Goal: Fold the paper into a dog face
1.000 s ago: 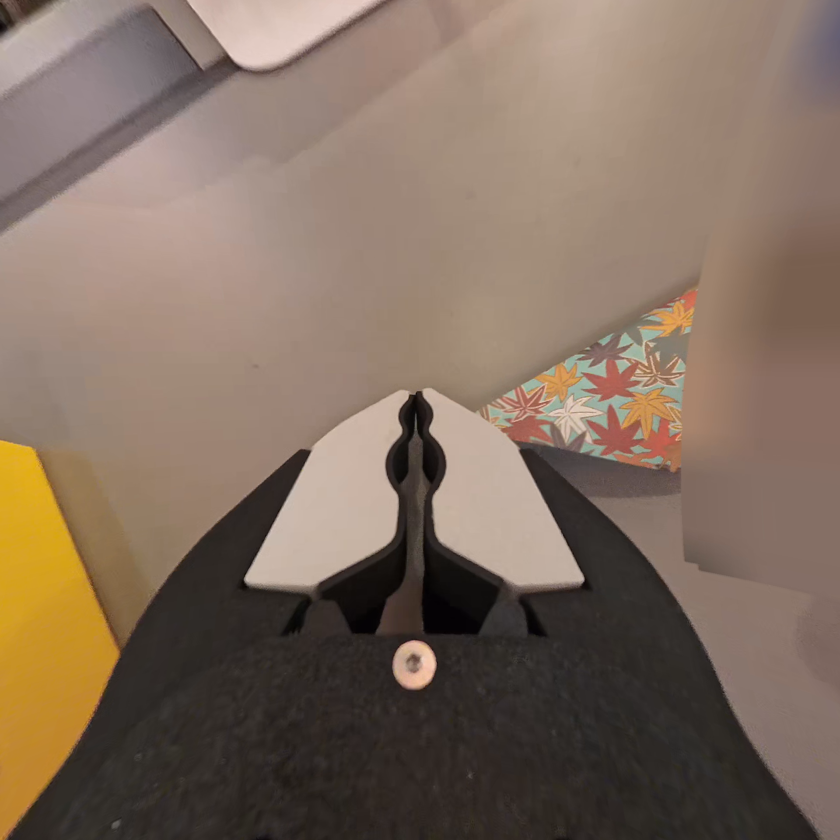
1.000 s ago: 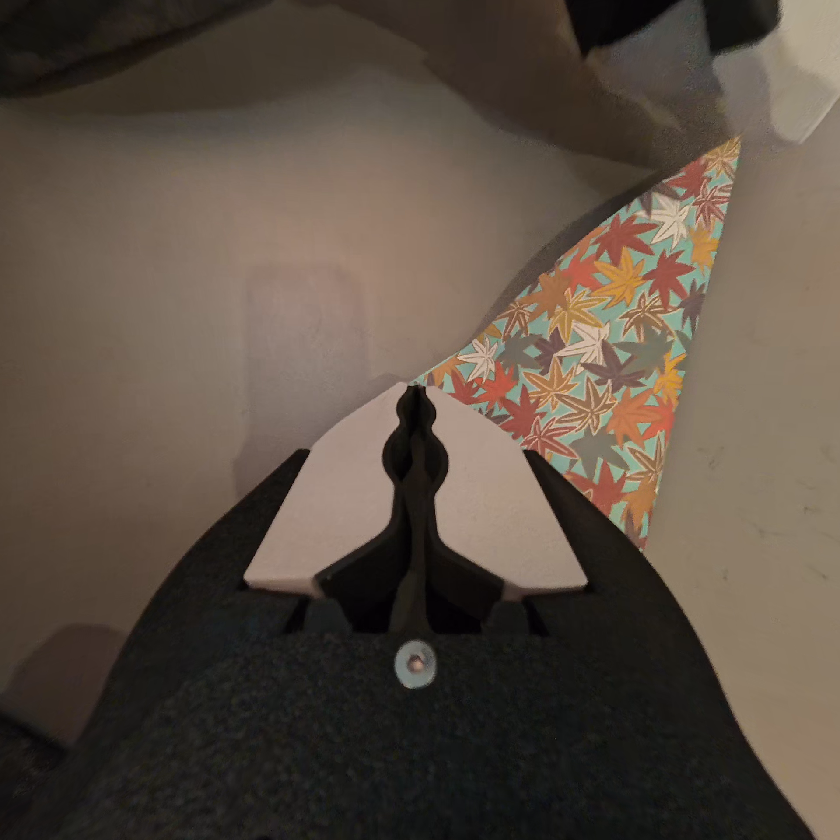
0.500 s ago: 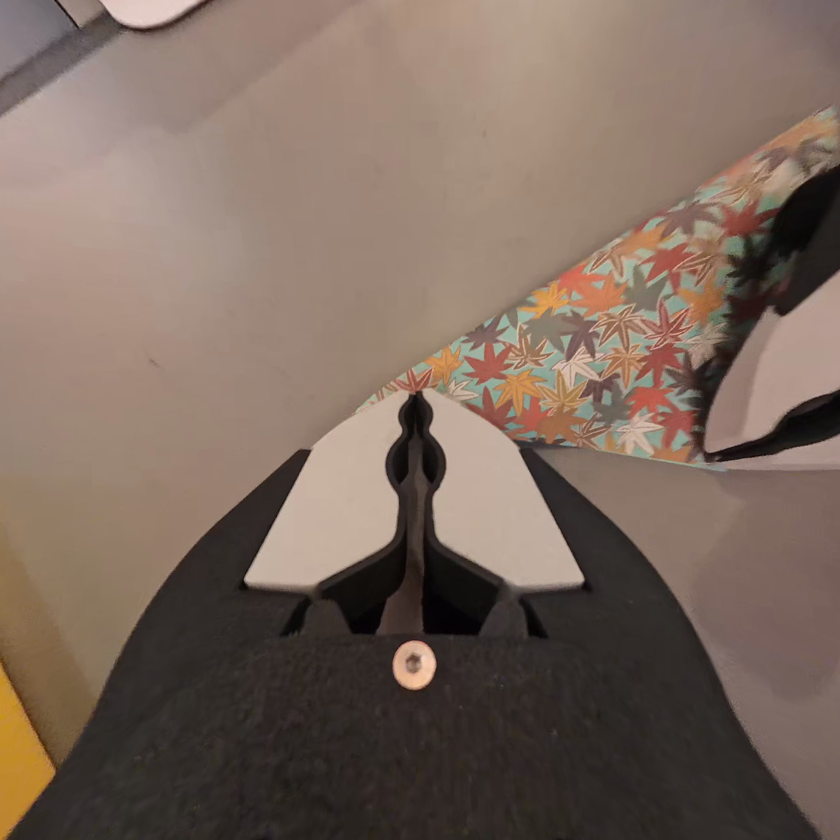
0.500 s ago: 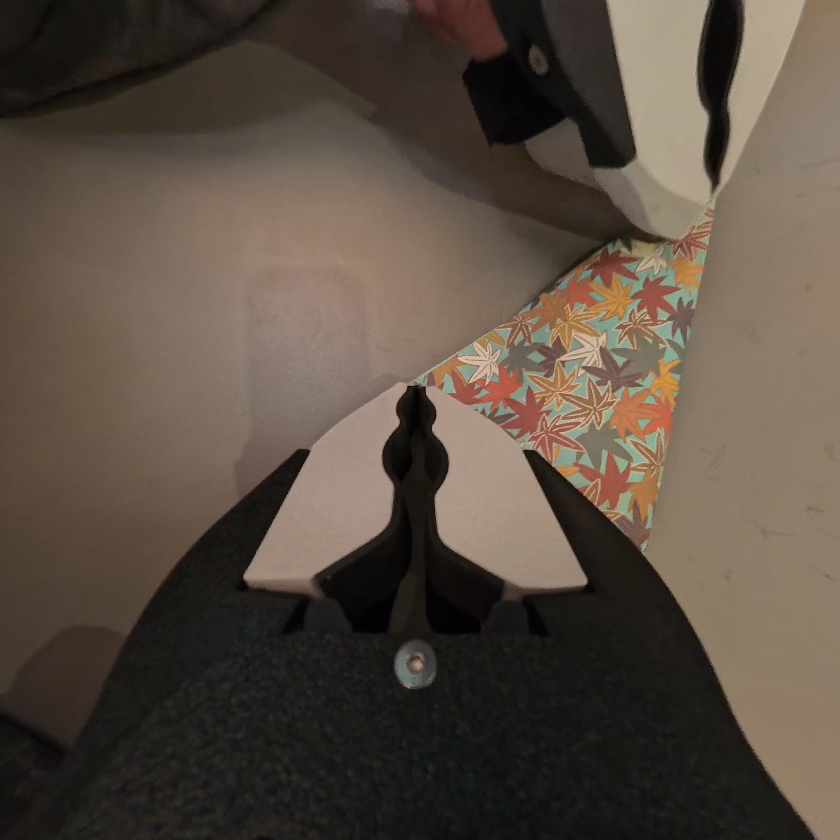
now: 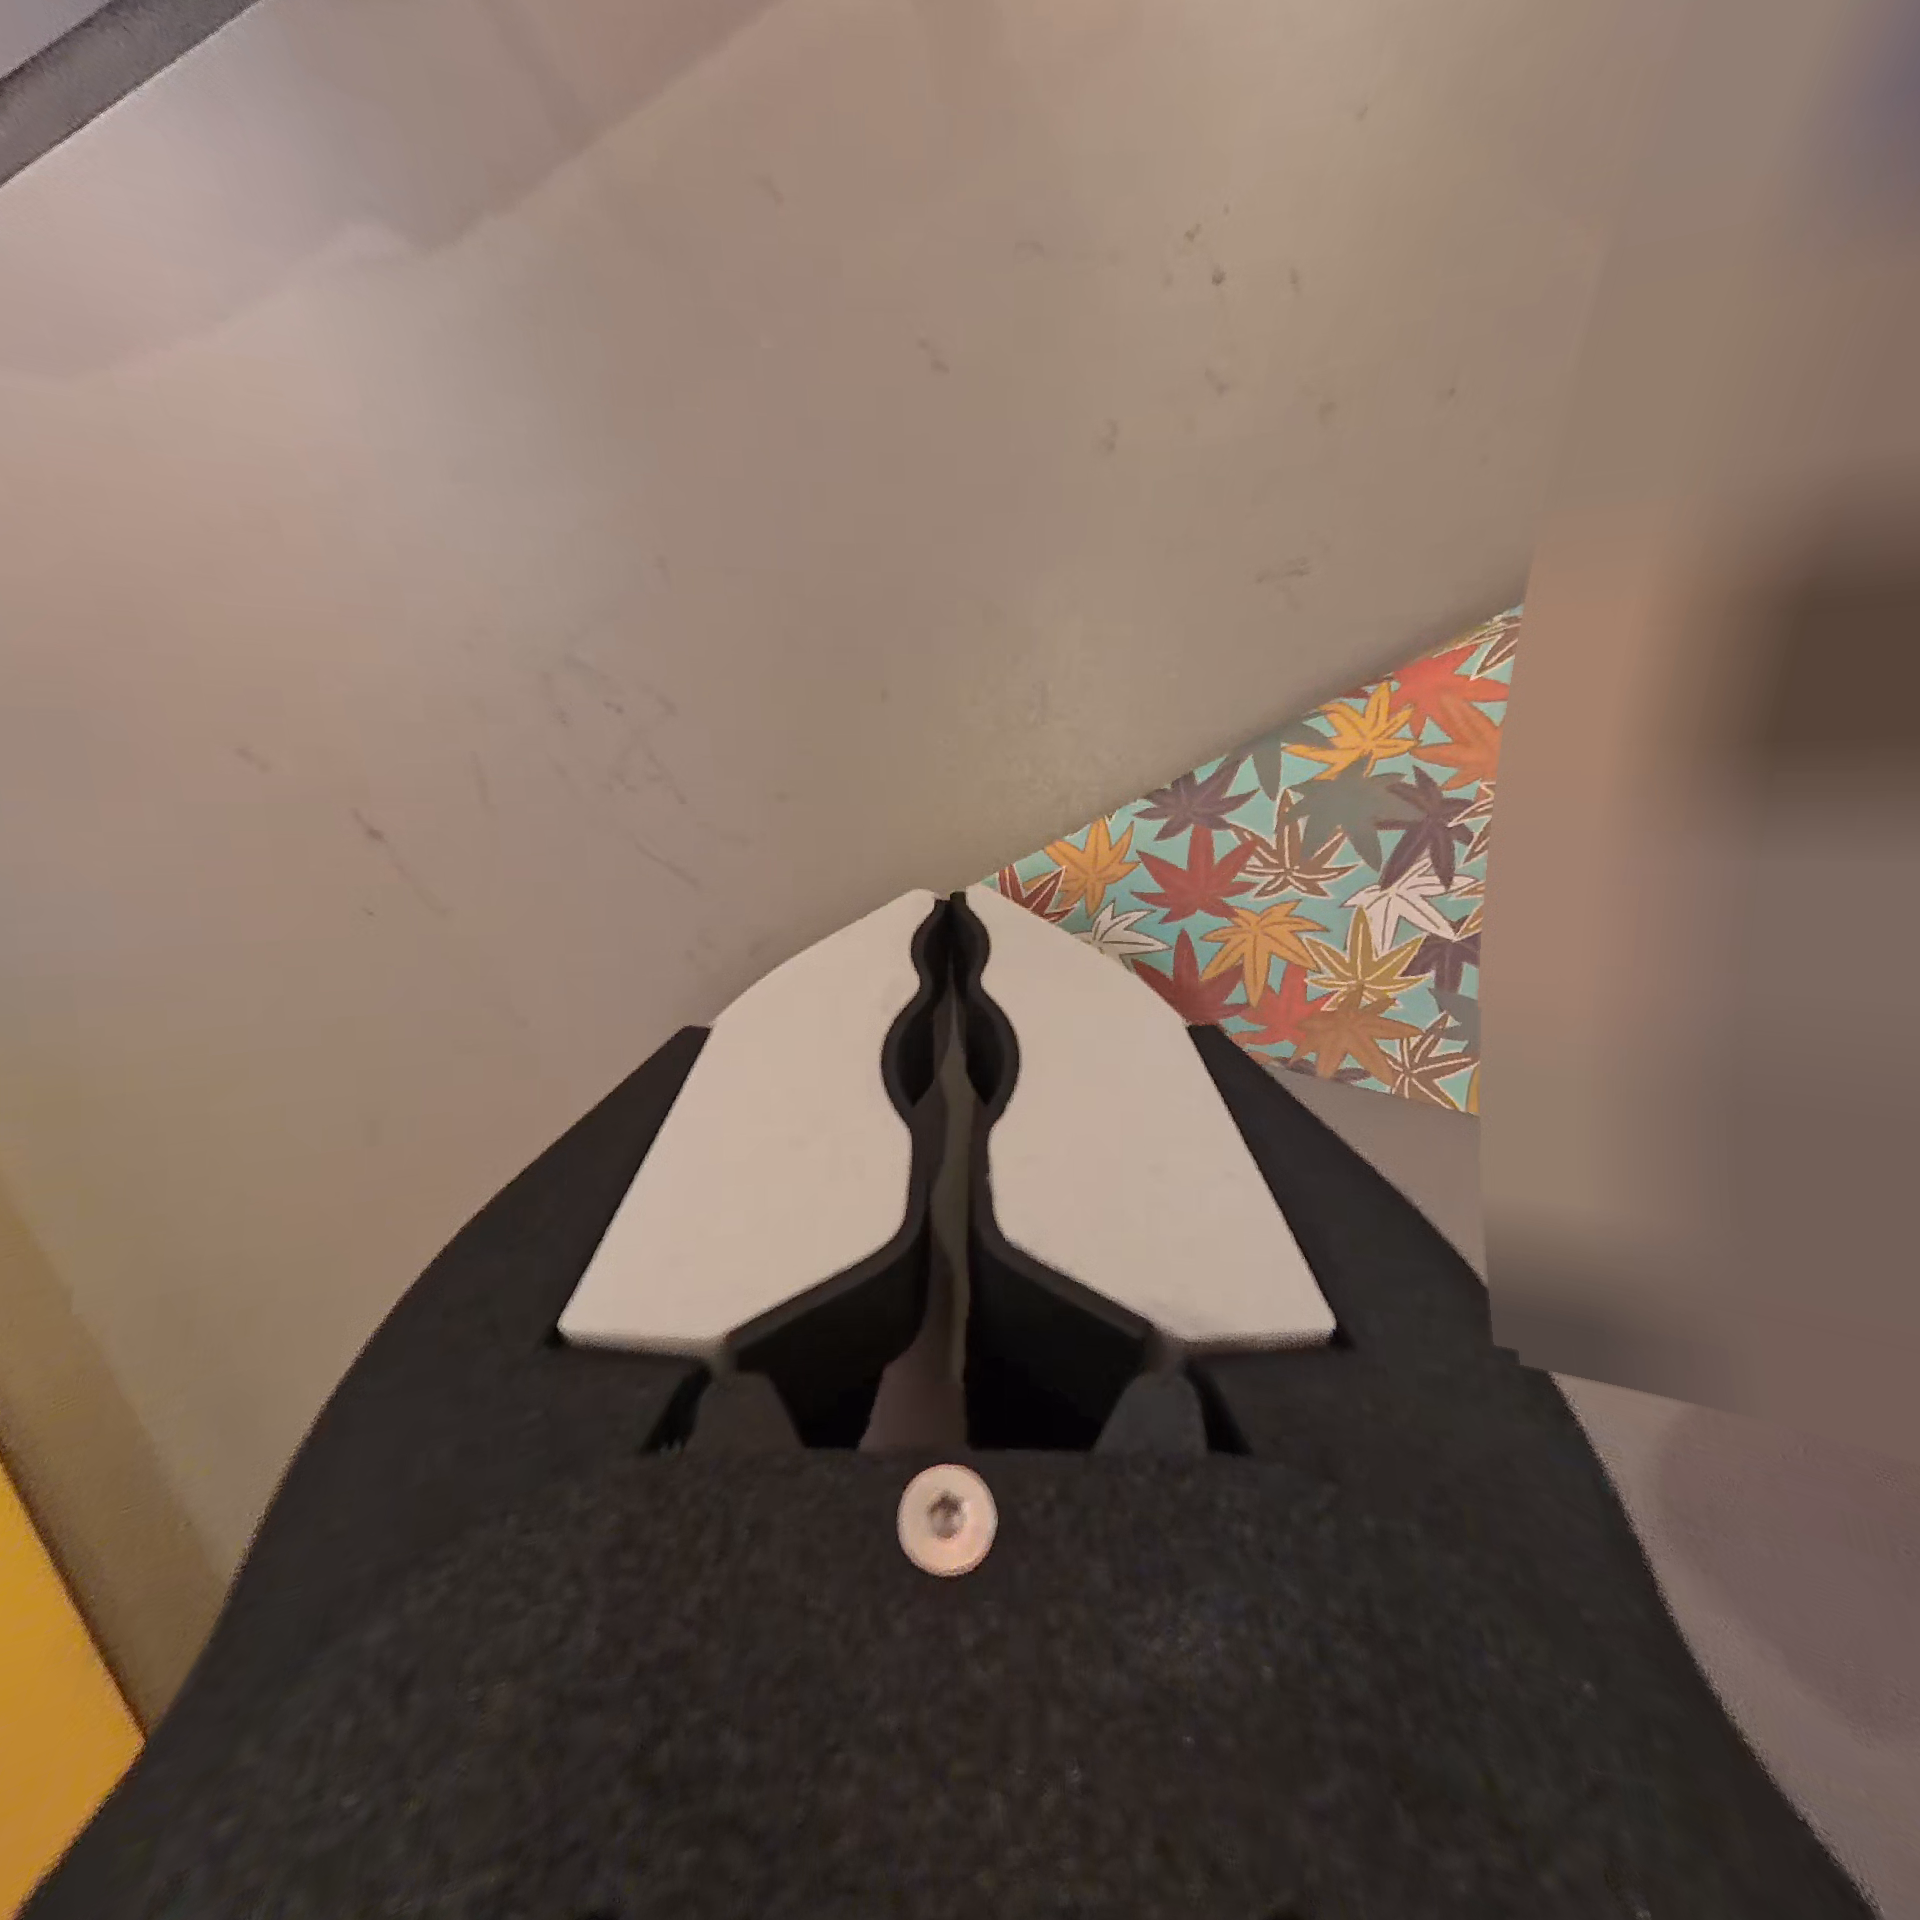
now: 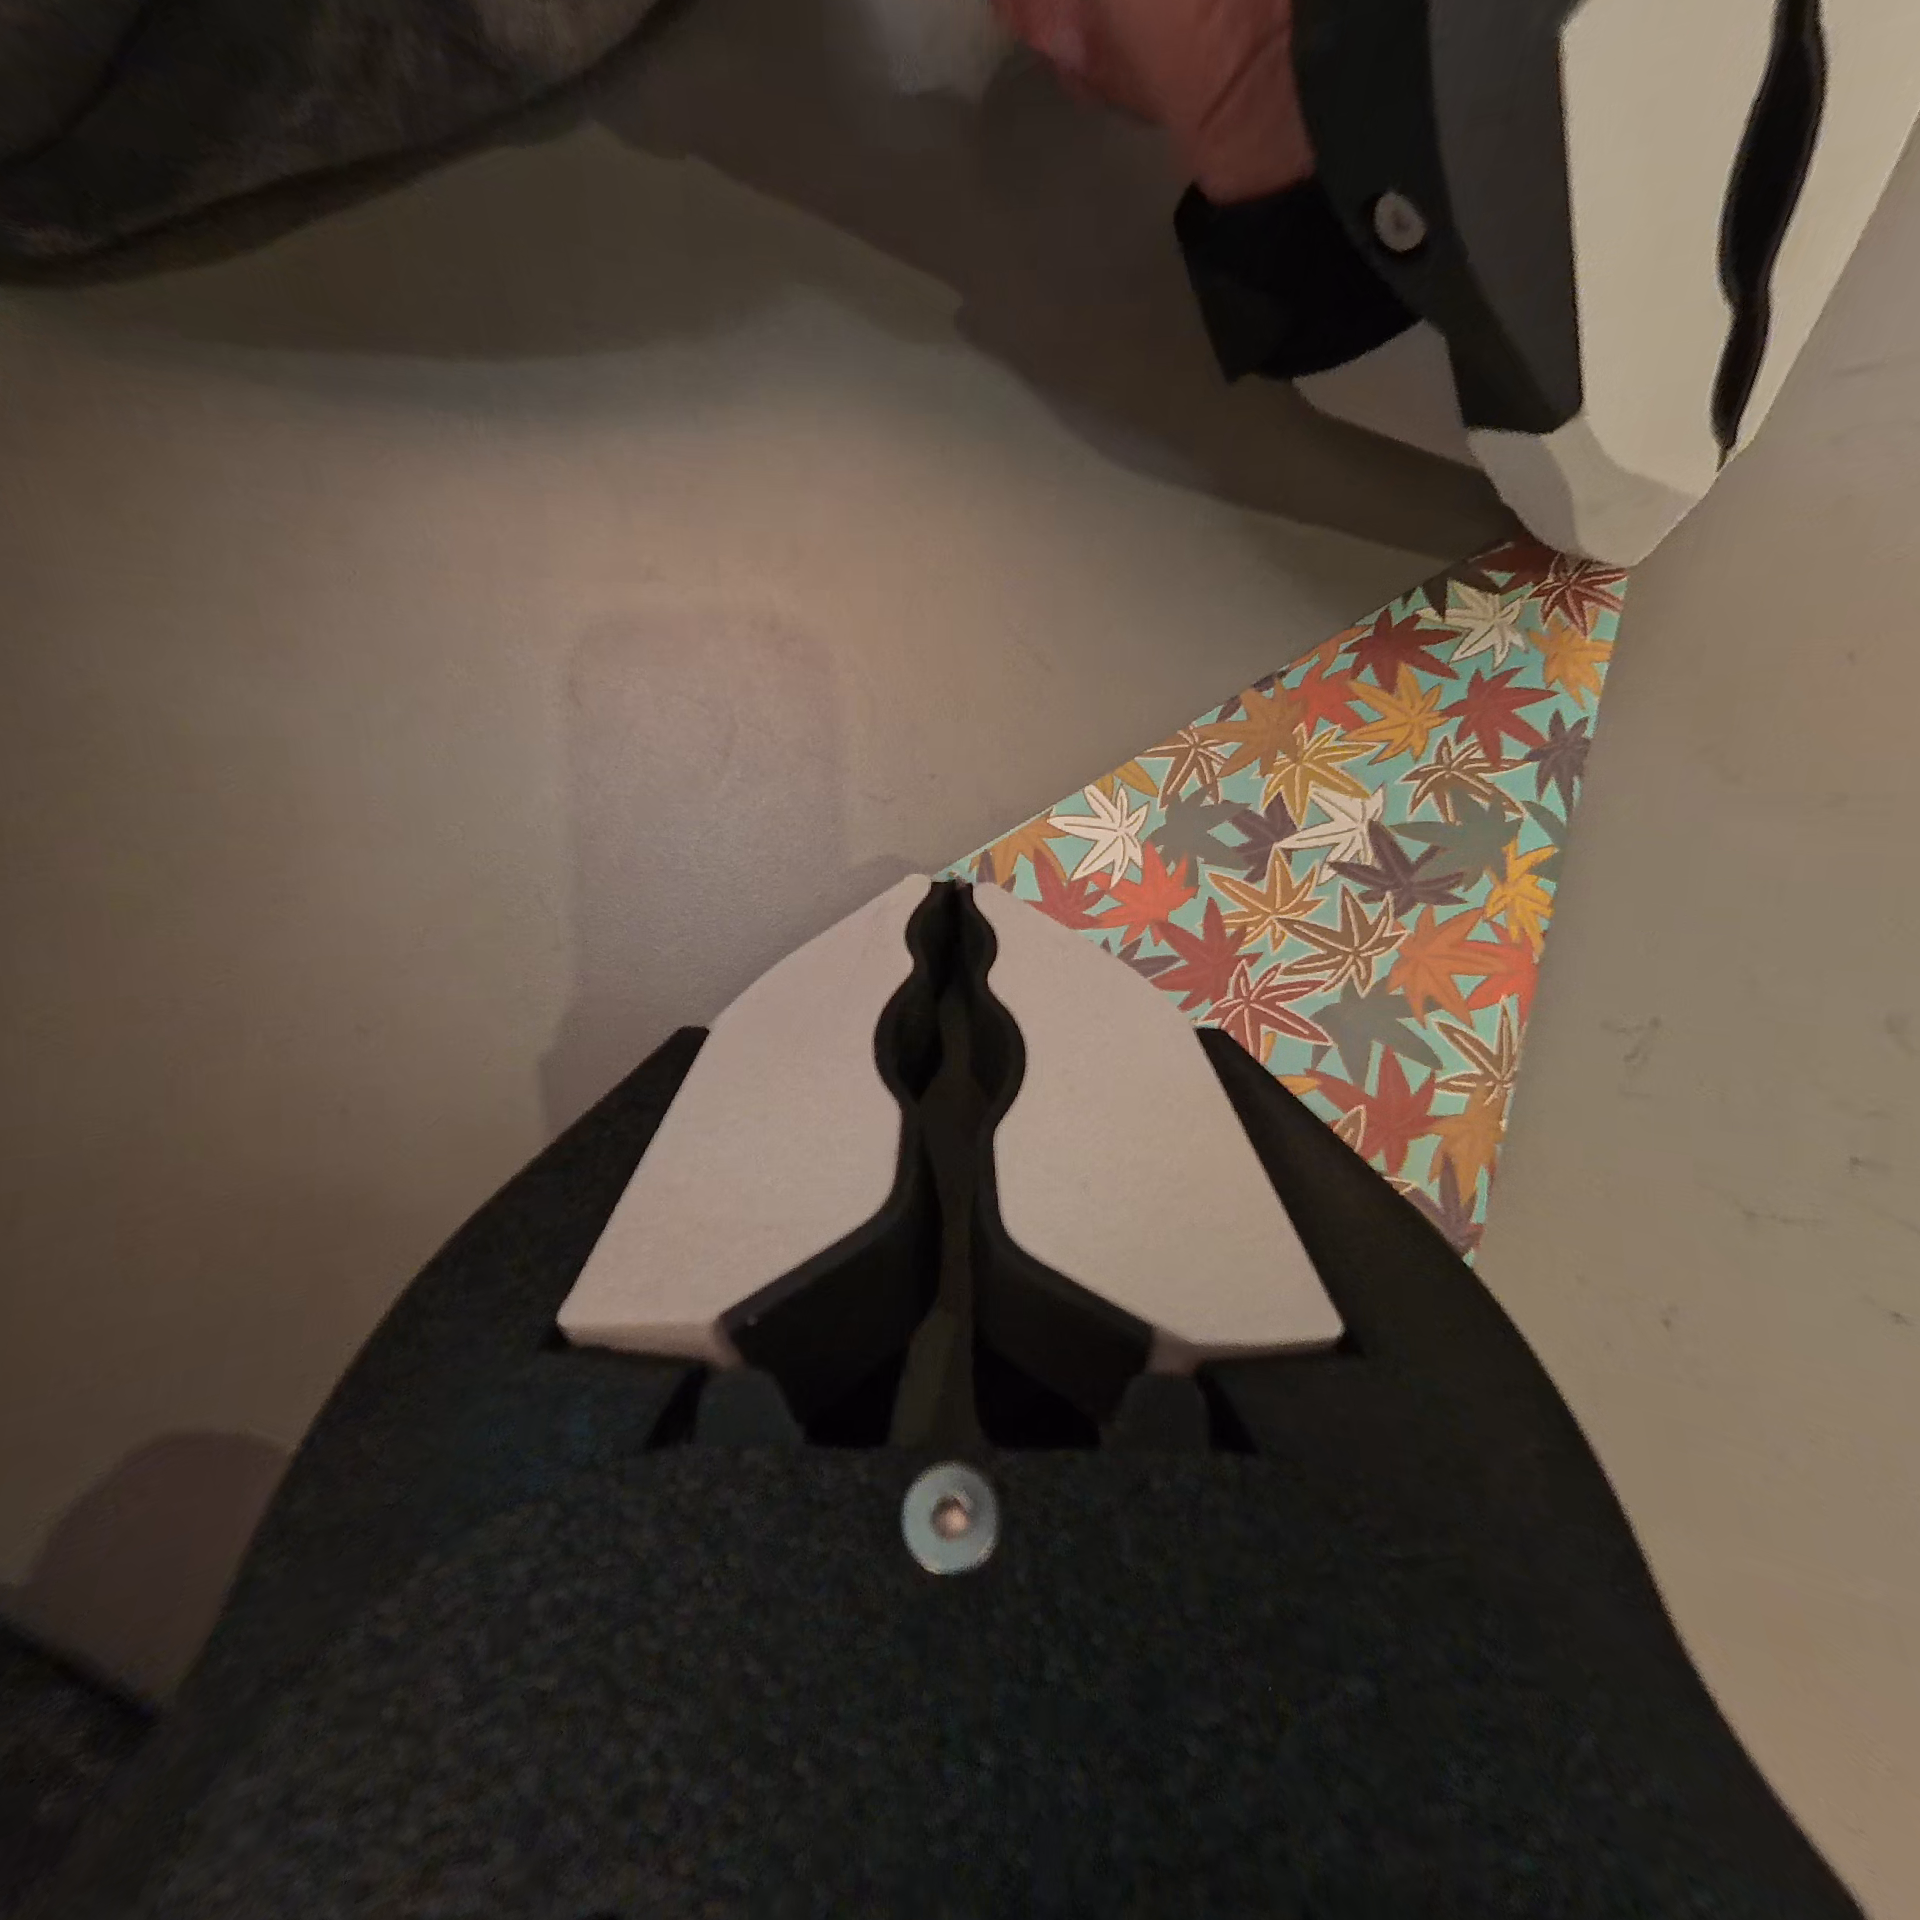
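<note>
Tabletop [image 6: 416, 727] grey, scuffed, fills both views. Paper [image 6: 1351, 883], leaf-print triangle, lies flat at 2 o'clock of right gripper [image 6: 951, 888], whose jaws are closed, nothing between them. Left gripper [image 6: 1662, 499], seen at 1 o'clock in right wrist view, tips pressed together, touching paper's far corner. Left wrist view: paper [image 5: 1299, 914] at 2 o'clock, yellow patch [image 5: 52, 1662] at 8 o'clock.

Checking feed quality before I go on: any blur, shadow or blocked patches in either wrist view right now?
Left wrist view: a smeared patch covers the right side and hides part of the leaf-print paper; the left gripper is sharp.
Right wrist view: dim, warm light; the right gripper and paper are crisp, the left gripper at top right is slightly motion-blurred, with soft shadows on the table.
</note>
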A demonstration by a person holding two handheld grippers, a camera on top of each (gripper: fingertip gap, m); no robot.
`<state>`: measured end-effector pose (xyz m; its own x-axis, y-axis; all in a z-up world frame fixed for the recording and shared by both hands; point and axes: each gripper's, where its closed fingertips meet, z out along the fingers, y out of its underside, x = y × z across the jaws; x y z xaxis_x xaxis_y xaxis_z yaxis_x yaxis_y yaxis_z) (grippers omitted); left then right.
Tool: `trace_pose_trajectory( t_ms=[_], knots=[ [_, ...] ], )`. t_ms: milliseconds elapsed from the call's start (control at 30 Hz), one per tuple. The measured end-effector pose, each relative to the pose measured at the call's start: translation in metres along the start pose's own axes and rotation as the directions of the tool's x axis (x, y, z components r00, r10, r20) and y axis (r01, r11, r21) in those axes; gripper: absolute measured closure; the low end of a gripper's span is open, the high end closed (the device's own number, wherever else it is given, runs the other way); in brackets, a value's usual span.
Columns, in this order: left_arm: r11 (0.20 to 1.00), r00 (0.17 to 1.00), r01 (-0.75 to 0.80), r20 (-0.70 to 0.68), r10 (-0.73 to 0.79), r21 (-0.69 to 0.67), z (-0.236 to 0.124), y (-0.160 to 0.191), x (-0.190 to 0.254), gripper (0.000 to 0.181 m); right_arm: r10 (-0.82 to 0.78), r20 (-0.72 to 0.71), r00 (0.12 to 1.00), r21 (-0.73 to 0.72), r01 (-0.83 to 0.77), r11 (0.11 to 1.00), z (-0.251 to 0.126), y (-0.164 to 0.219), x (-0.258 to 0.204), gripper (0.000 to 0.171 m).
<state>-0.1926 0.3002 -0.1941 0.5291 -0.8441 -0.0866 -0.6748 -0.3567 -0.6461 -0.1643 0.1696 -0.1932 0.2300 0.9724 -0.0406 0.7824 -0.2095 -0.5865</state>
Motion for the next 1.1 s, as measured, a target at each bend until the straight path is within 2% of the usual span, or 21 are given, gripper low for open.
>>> trace_pose_trajectory(
  t_ms=[200, 367, 533, 633, 800, 933, 1000, 1033, 1100],
  knots=[
    [0.997, 0.997, -0.075, -0.022, 0.076, 0.021, -0.004, 0.005, -0.002, 0.181, 0.003, 0.0, 1.0, 0.003, -0.003, 1.0, 0.0, 0.0, 0.0, 0.171],
    [0.995, 0.993, -0.09, -0.068, 0.092, 0.041, -0.009, 0.011, -0.004, 0.181, 0.009, 0.005, 1.0, 0.007, -0.009, 1.0, 0.0, 0.0, -0.001, 0.171],
    [0.995, 0.994, -0.09, -0.058, 0.092, 0.038, -0.009, 0.012, -0.014, 0.181, 0.011, 0.003, 1.0, 0.006, -0.011, 1.0, -0.001, 0.0, -0.001, 0.171],
    [0.995, 0.994, -0.096, 0.056, 0.096, 0.003, -0.011, 0.018, -0.04, 0.181, 0.012, 0.002, 1.0, 0.006, -0.012, 1.0, -0.001, 0.0, -0.001, 0.171],
    [0.999, 0.988, -0.038, 0.15, 0.039, -0.01, -0.023, 0.026, -0.064, 0.181, 0.01, 0.004, 1.0, 0.005, -0.01, 1.0, -0.001, 0.0, -0.001, 0.171],
    [0.989, 0.996, -0.043, 0.09, 0.03, 0.14, -0.045, -0.005, -0.043, 0.181, 0.012, 0.007, 1.0, 0.007, -0.012, 1.0, -0.001, 0.0, -0.001, 0.171],
    [0.977, 0.996, -0.07, -0.039, 0.079, 0.199, -0.052, -0.021, -0.009, 0.181, 0.013, 0.007, 1.0, 0.008, -0.013, 1.0, -0.001, 0.0, -0.001, 0.171],
    [0.976, 0.988, -0.092, -0.106, 0.114, 0.198, -0.052, -0.024, 0.01, 0.181, 0.013, 0.007, 1.0, 0.008, -0.013, 1.0, -0.001, 0.0, -0.001, 0.171],
    [0.972, 0.975, -0.164, -0.125, 0.186, 0.169, -0.045, -0.024, 0.032, 0.181, 0.014, 0.007, 1.0, 0.008, -0.014, 1.0, 0.0, 0.0, -0.001, 0.171]
  ],
)
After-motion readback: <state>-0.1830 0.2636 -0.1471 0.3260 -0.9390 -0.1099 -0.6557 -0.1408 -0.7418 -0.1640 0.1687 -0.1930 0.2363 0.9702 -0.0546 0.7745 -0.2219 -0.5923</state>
